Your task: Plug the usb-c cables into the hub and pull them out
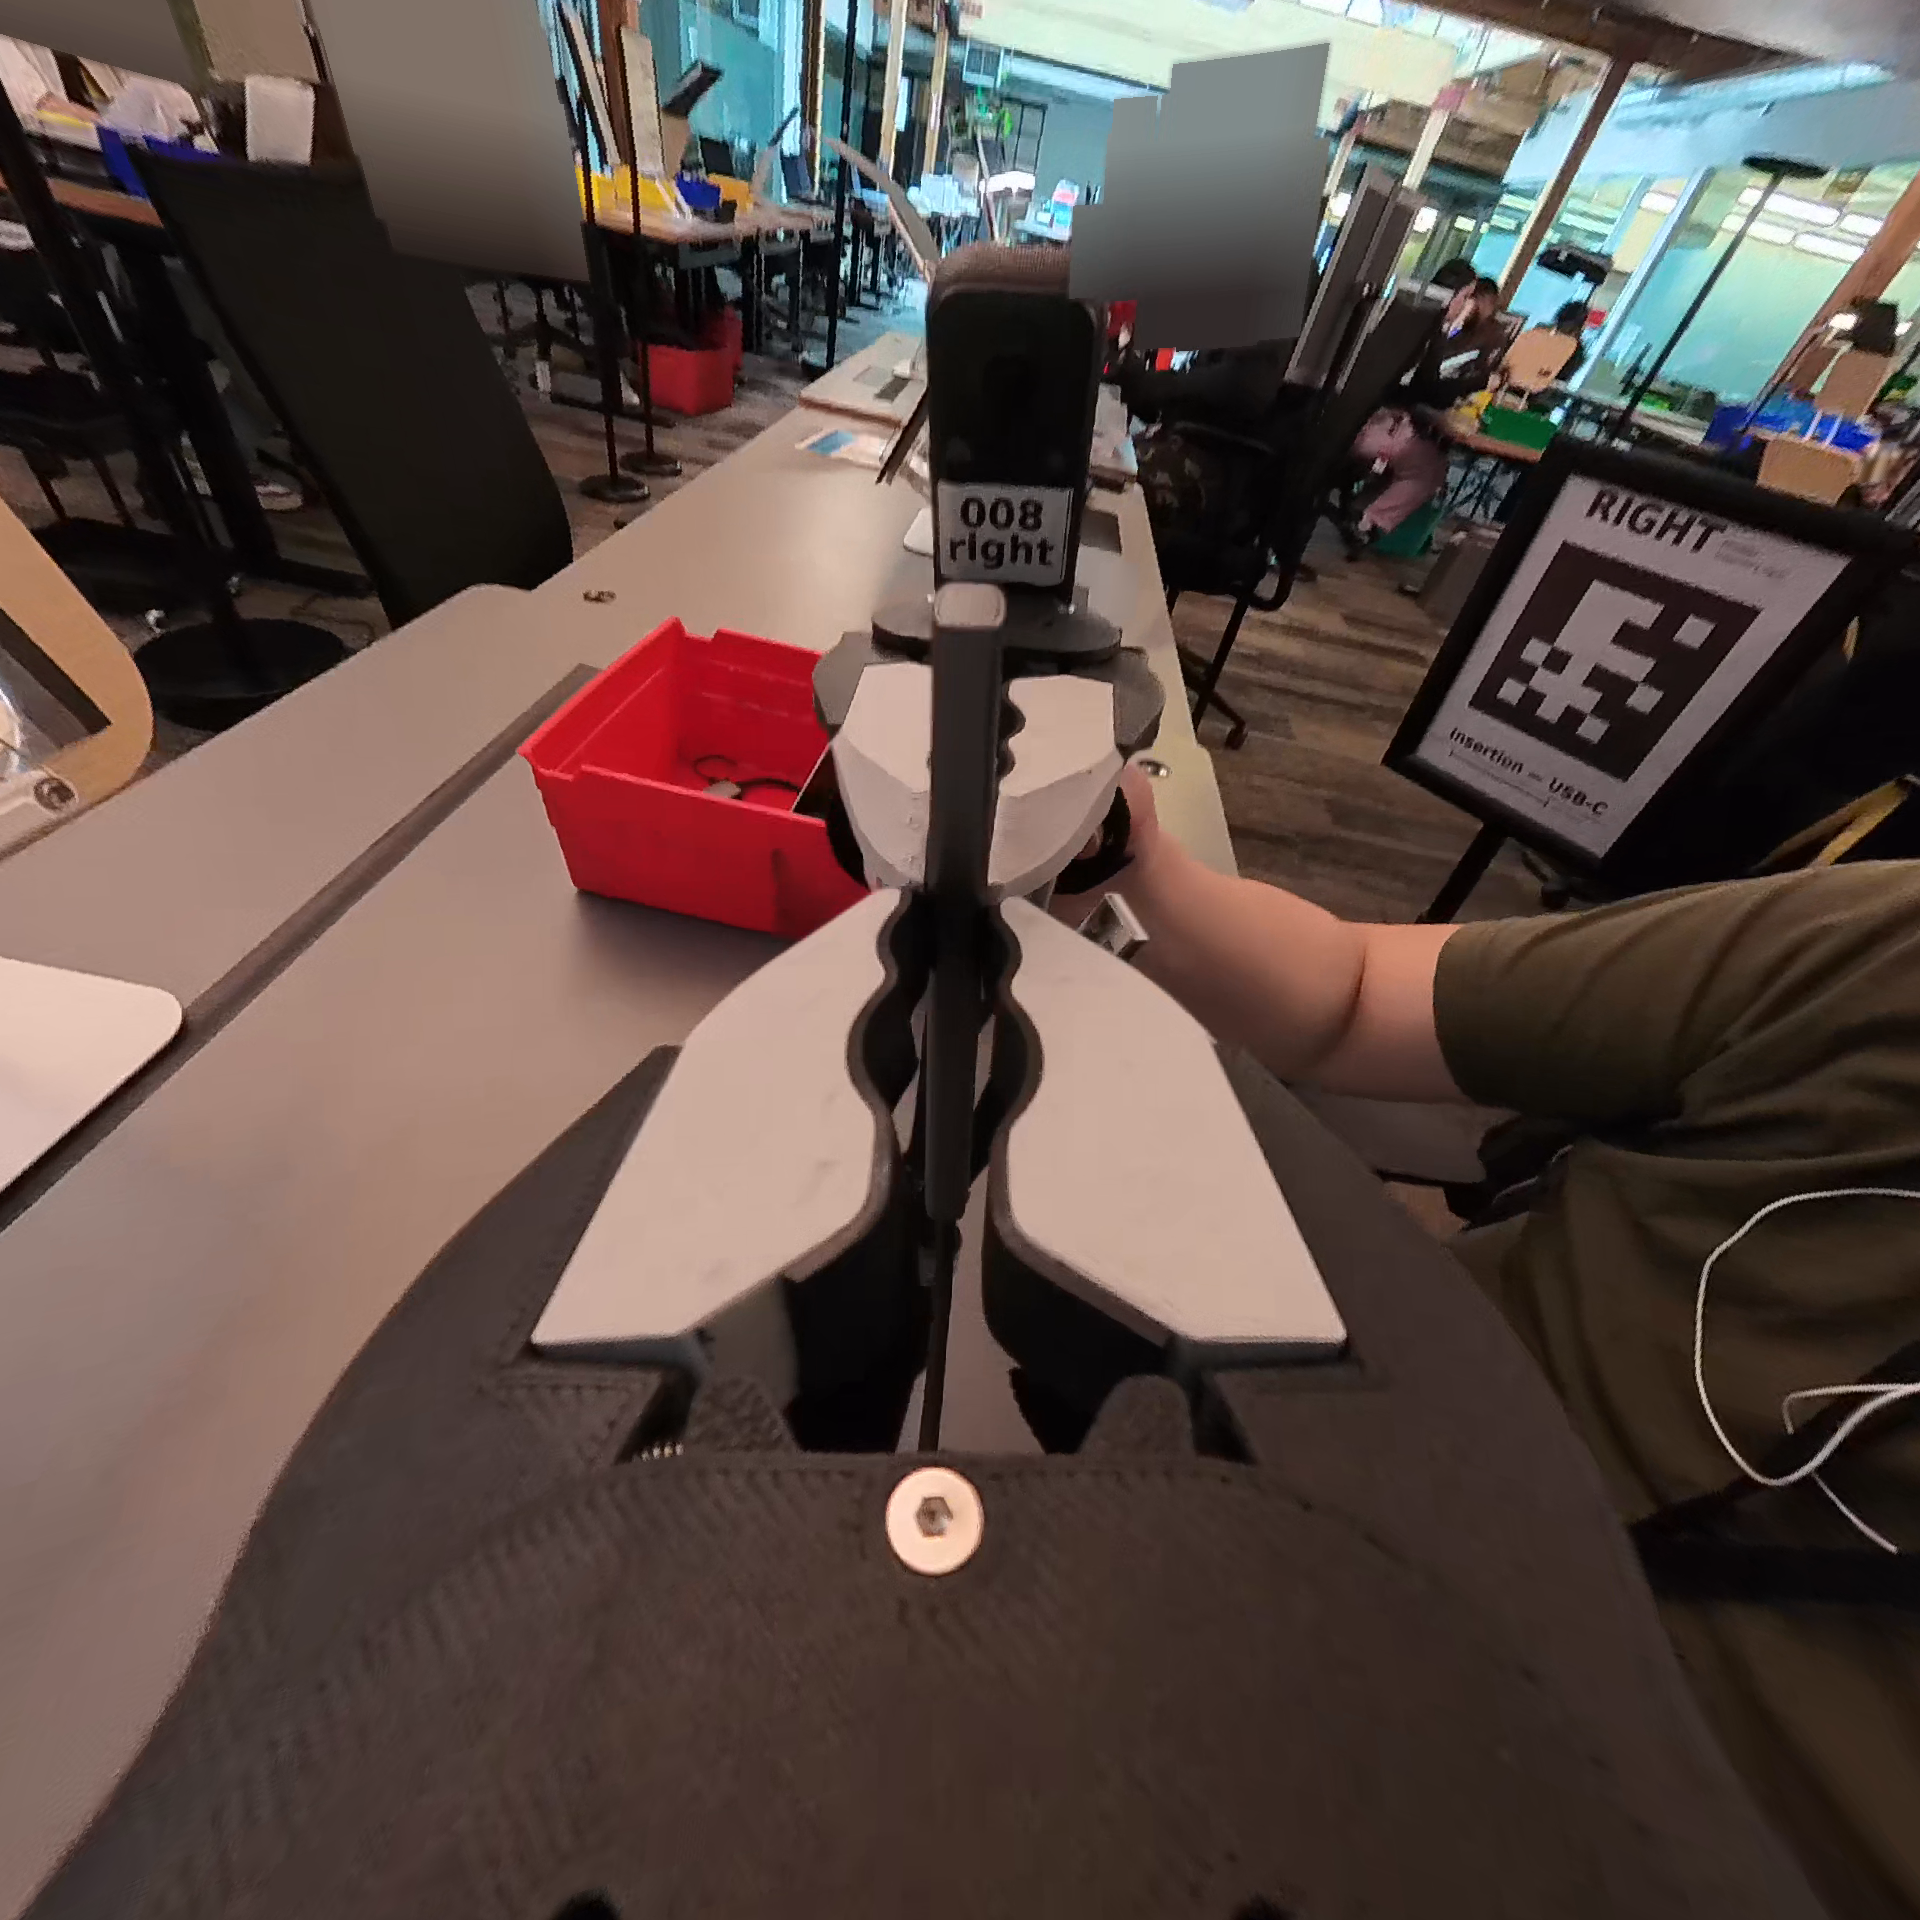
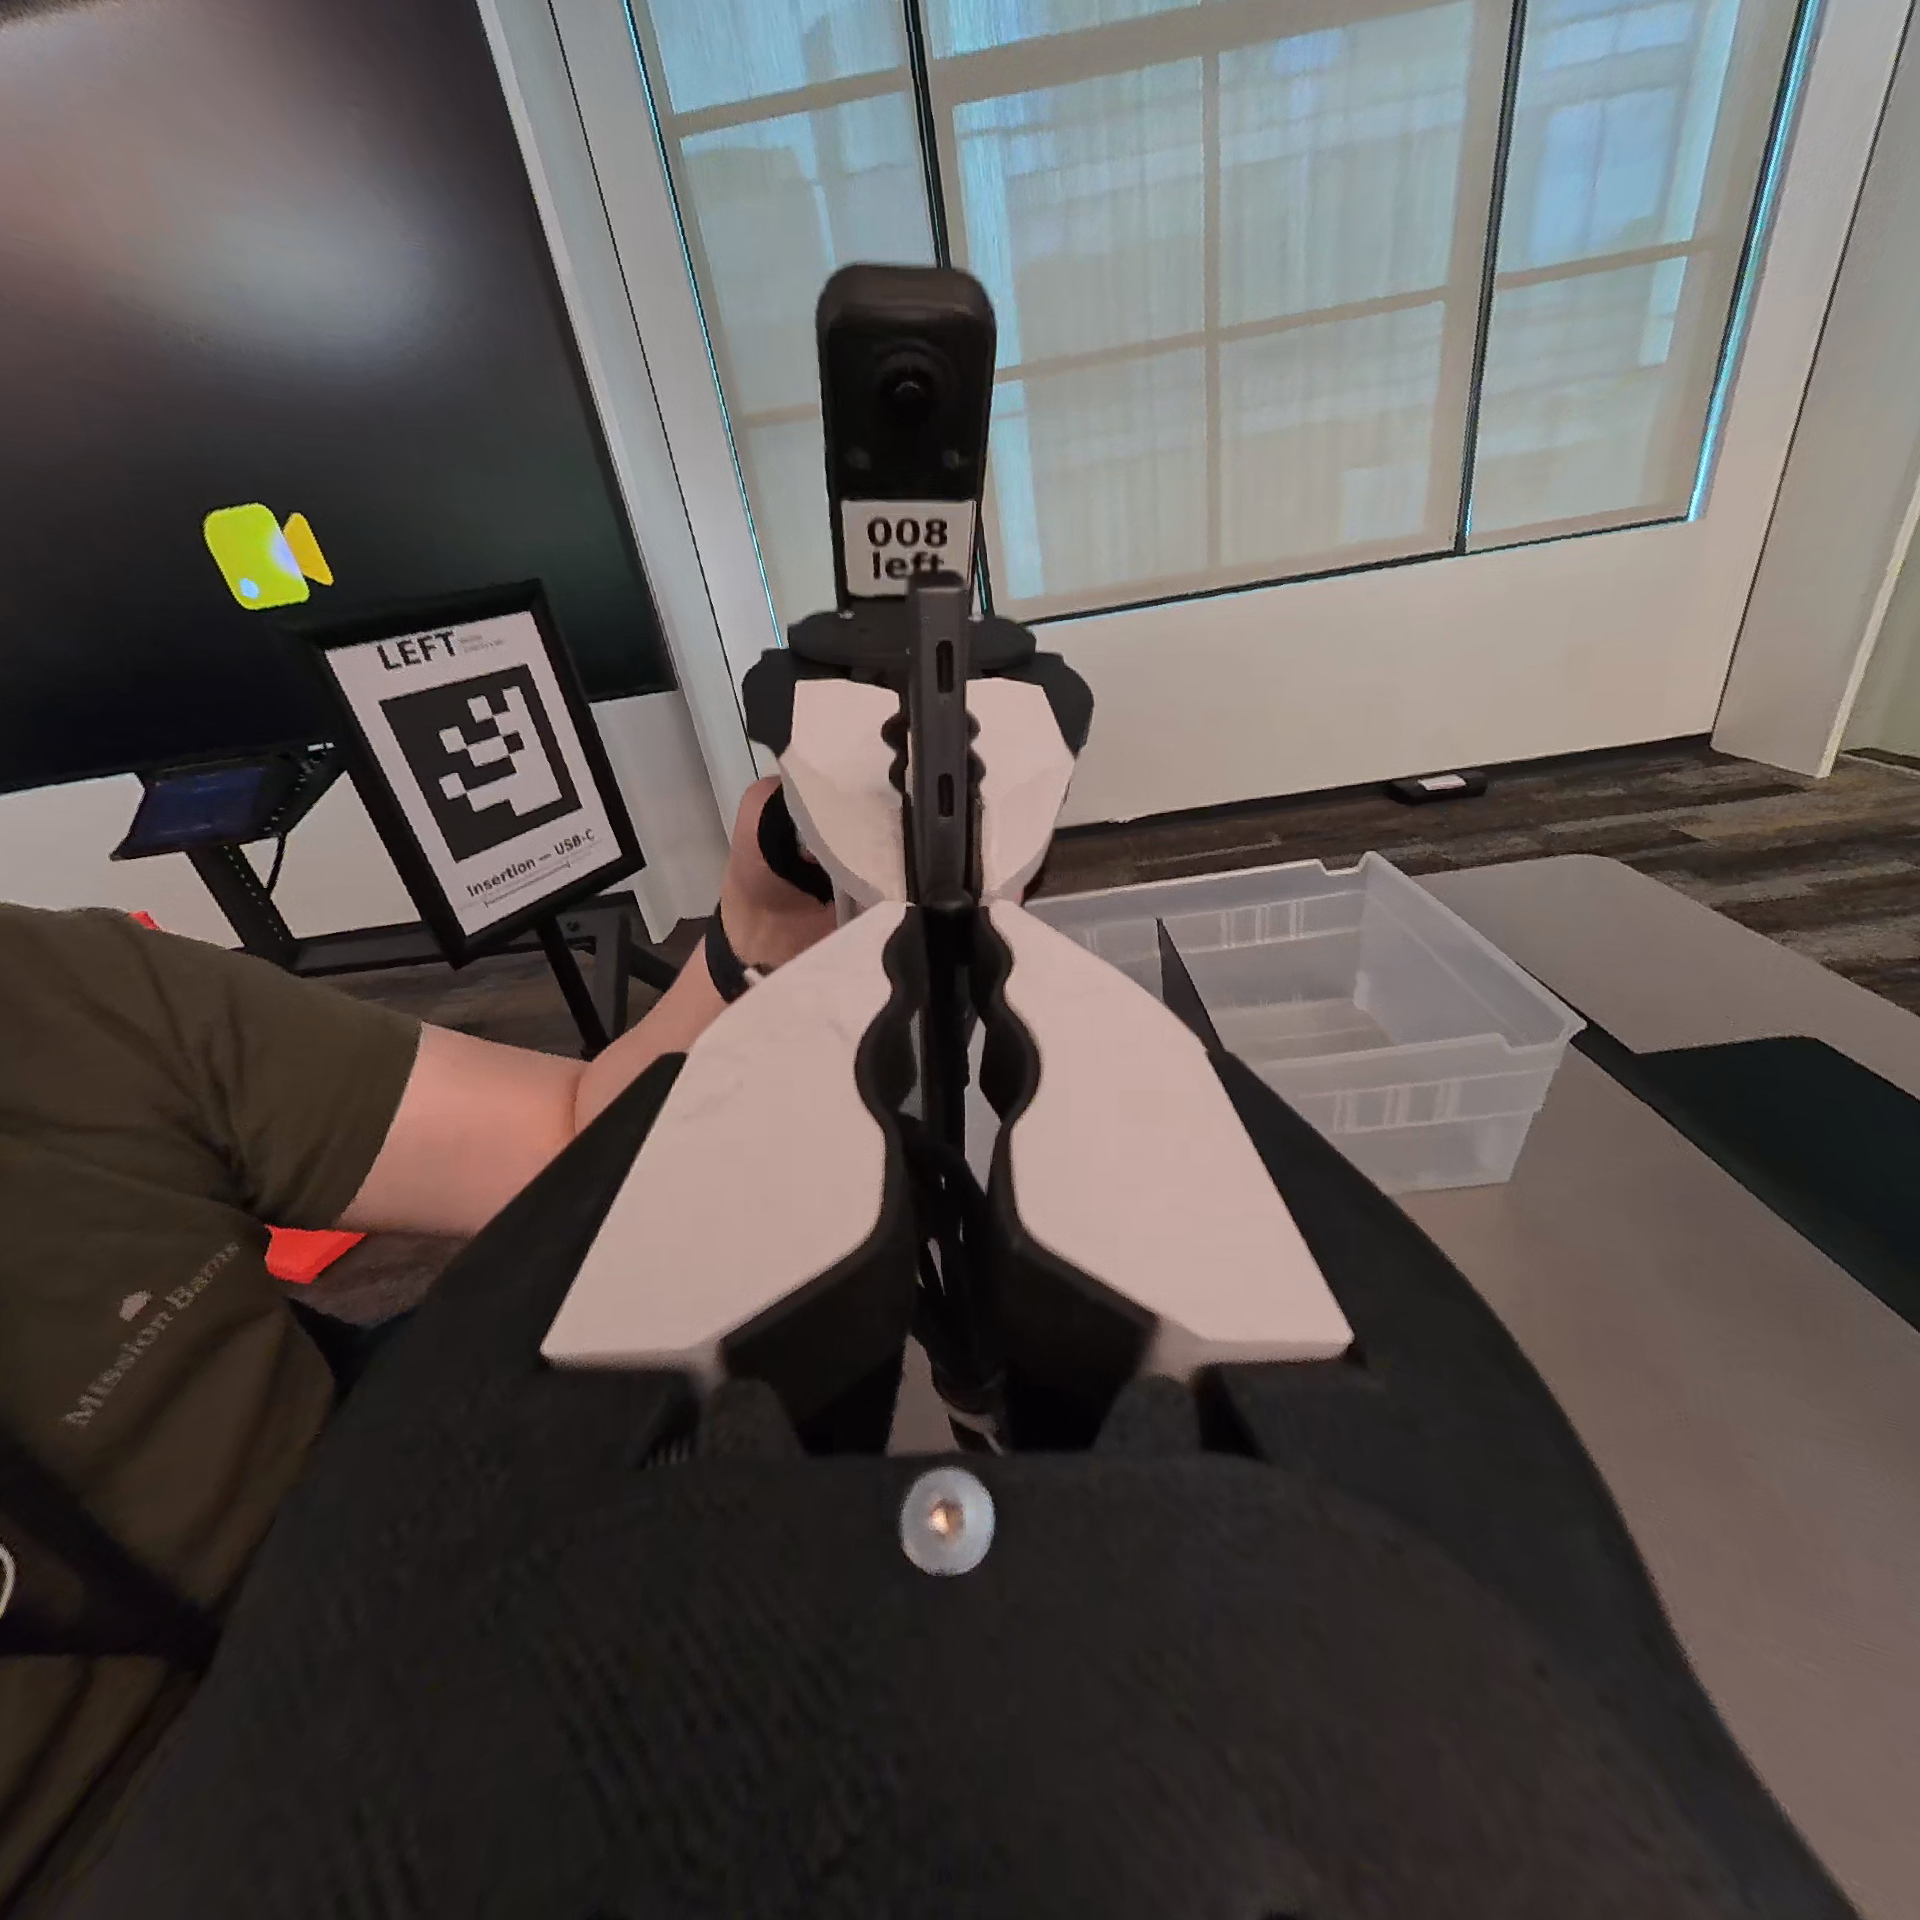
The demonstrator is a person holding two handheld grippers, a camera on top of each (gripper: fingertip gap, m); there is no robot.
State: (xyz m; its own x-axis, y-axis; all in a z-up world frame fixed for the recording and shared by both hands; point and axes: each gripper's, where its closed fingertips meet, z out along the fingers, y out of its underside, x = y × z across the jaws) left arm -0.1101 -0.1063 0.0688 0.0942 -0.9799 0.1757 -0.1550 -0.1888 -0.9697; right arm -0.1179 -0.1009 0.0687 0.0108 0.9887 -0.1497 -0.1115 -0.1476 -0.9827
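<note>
Left wrist view looks along a grey tabletop (image 1: pixel 312 1039), which runs under the hub and far beyond it. A person's arm (image 1: pixel 1247 966) in a short olive sleeve reaches in from right of the hub. A framed sign (image 1: pixel 1621 665) with a black-and-white marker stands on the floor well right of the hub. A red bin (image 1: pixel 665 821) sits on the tabletop just left of the hub and behind it, with a small coil of black cable (image 1: pixel 727 779) inside. In the right wrist view a clear bin (image 2: pixel 1455 1091) with a divider lies on the tabletop right of the hub, and it looks empty.

The left gripper (image 1: pixel 940 904) and the right gripper (image 2: pixel 945 920) face each other, tip almost to tip, with the hub between them. The hub (image 1: pixel 961 779) is a slim dark bar held off the tabletop, edge-on to both cameras and upright. Each gripper's jaws are closed in on its flat faces, the left on one end and the right on the other.

Two small ports (image 2: pixel 943 665) show on the hub's narrow edge in the right wrist view, both with nothing plugged in. A thin black lead (image 1: pixel 935 1351) hangs from the hub's near end, down between the left gripper's jaws.
</note>
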